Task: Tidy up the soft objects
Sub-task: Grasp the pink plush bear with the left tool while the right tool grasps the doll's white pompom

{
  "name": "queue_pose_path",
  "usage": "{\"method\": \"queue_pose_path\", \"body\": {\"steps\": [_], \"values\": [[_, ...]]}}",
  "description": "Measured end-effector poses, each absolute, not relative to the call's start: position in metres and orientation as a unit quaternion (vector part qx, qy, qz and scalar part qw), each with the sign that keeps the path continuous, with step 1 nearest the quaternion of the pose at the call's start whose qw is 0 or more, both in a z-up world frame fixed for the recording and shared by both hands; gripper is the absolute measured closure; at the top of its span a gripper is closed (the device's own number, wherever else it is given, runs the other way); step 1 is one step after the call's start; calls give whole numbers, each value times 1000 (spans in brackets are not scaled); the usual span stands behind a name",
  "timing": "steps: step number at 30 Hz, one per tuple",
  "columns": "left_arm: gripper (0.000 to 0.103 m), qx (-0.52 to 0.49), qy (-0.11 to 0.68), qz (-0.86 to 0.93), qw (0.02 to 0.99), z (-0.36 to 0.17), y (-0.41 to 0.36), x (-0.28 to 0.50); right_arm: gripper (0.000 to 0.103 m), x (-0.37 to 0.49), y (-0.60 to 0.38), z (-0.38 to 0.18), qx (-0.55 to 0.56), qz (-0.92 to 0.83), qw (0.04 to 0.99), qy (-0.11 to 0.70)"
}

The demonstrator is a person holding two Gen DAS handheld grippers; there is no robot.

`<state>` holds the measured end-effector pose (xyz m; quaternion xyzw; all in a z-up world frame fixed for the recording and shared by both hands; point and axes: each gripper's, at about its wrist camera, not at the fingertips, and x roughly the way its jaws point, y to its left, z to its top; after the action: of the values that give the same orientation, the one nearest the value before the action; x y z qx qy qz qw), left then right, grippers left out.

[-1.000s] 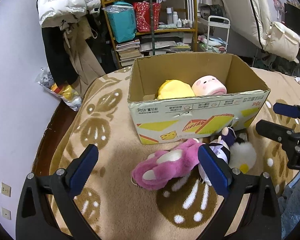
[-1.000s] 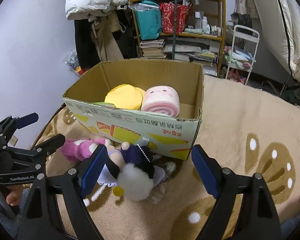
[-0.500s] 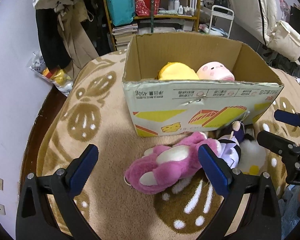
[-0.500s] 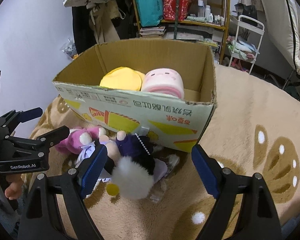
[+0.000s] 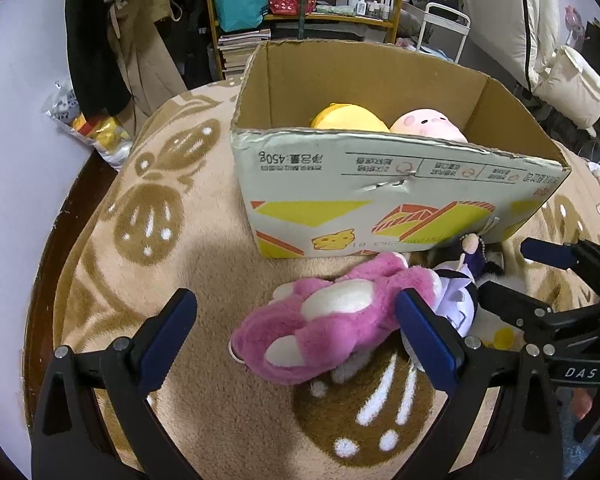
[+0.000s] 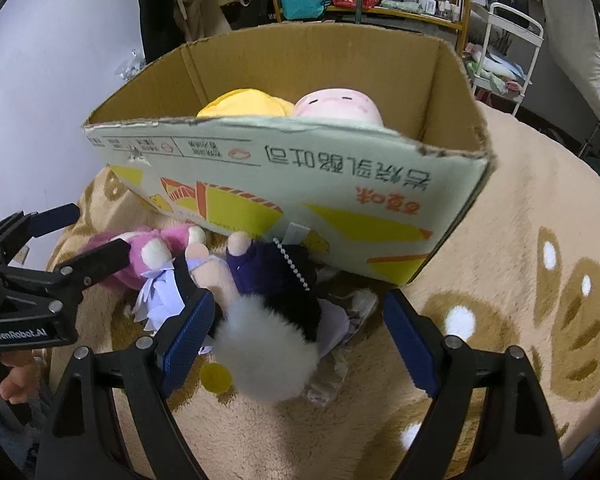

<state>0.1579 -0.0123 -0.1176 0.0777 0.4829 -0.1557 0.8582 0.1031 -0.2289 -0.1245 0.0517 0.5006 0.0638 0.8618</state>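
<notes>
Risks first: box [image 5: 380, 184] is thin, torn cardboard, so a bump from either arm shoves it across the fleecy blanket [image 5: 160, 240]. The fluffy pink bear [image 5: 332, 320] and the doll [image 6: 268, 300] with its white fur tail lie touching just in front of the box; one pinch could drag both. The doll's bead chain [image 6: 292, 264] may snag. Left gripper [image 5: 300, 340] is spread wide around the bear, right gripper [image 6: 296, 340] is spread over the doll; neither holds anything.

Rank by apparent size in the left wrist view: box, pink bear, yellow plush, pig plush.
1. Box.
2. Pink bear, though it lies nearer the camera.
3. Yellow plush and pig plush: alike, both half hidden, unranked.
</notes>
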Motion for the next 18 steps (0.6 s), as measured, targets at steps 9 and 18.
{"method": "queue_pose_path", "body": {"steps": [9,18], "values": [[5,103,483,-175,852,-120,-22,153,13,105,-239,-130,81,66,854,509],[5,110,489,-172,848,-129,-26,153,13,105,-243,-133,86,66,844,525]]}}
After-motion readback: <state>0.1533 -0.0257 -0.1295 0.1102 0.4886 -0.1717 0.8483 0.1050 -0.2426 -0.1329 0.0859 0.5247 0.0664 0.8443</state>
